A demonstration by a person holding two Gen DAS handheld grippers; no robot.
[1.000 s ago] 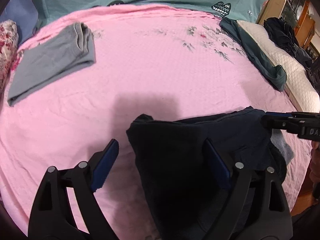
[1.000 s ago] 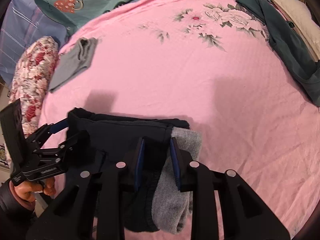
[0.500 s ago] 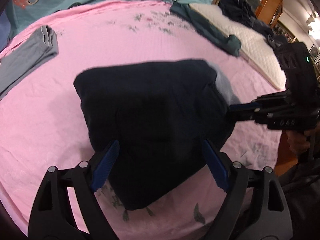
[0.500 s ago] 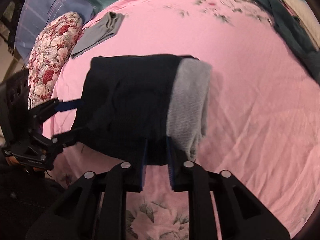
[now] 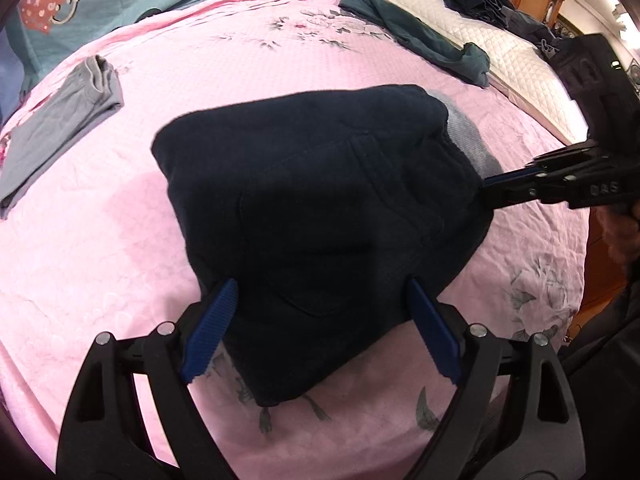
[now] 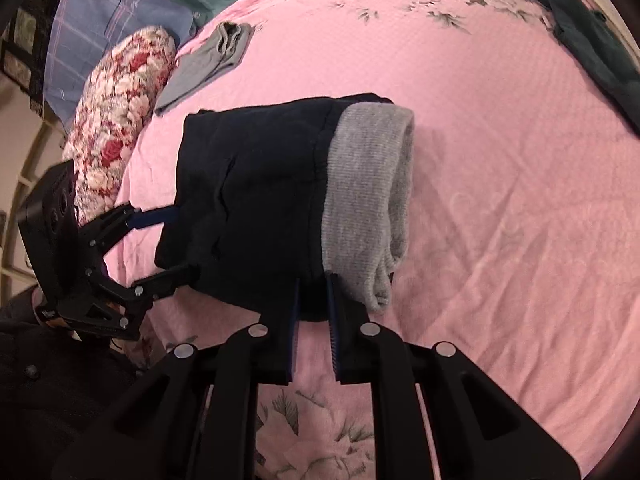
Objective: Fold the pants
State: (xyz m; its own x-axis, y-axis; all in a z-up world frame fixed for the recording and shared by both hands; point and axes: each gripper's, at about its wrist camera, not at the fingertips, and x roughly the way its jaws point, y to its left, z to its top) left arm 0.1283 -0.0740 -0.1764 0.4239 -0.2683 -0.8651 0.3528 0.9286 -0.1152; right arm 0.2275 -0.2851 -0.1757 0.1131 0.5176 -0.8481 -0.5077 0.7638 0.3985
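Folded dark navy pants (image 5: 320, 200) (image 6: 260, 200) with a grey ribbed band (image 6: 368, 192) (image 5: 468, 140) along one side lie on the pink bedspread (image 5: 120, 240). My left gripper (image 5: 320, 286) (image 6: 186, 244) stands wide with its jaws opening. Its blue pads (image 5: 212, 320) flank the near end of the fold without squeezing it. My right gripper (image 6: 314, 280) (image 5: 484, 188) is narrow, its jaws opening, and the pants' dark edge beside the grey band still fills the gap between its pads.
A folded grey garment (image 5: 68, 112) (image 6: 212, 60) lies far left. A dark teal garment (image 5: 420, 36) (image 6: 592, 40) and a white quilted pad (image 5: 500, 52) lie at the far right. A floral pillow (image 6: 116, 120) lies on the bed's left side.
The folded pants have come toward the bed's near edge along with both grippers. The left jaws now straddle the fold. The right pads have slid to its very edge.
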